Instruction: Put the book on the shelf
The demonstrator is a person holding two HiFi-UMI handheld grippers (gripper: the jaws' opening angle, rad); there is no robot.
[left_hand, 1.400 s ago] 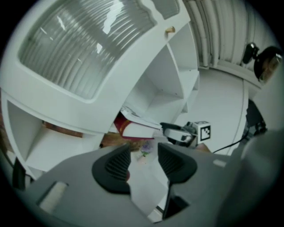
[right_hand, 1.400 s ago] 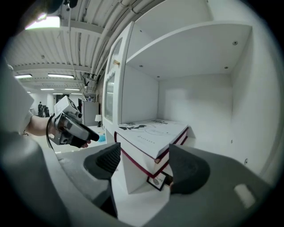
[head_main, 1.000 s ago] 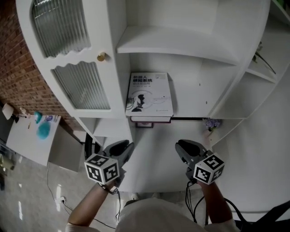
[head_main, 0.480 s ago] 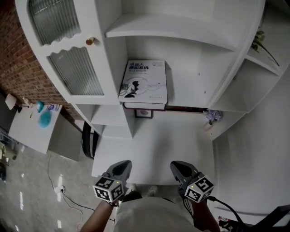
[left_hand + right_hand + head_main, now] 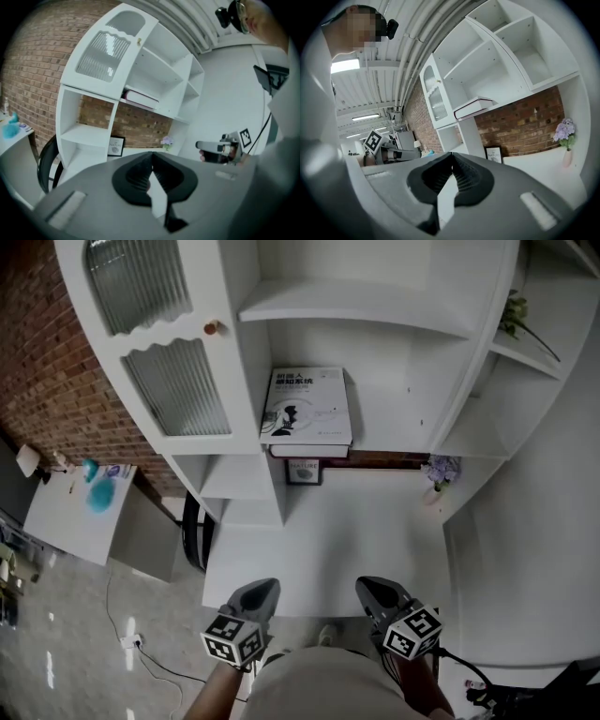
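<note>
Left gripper and right gripper are held low and near the body in head view, well apart from the book, which is laid flat on the shelf; task judged done. Left gripper view: jaws closed together, nothing gripped. Right gripper view: jaws likewise together, empty.

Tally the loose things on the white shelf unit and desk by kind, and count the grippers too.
Book: 1
Framed picture: 1
Flower arrangements: 2, purple flowers and green sprig
Hand-held grippers: 2, left hand-held gripper and right hand-held gripper, both shut and empty
Total: 6
</note>
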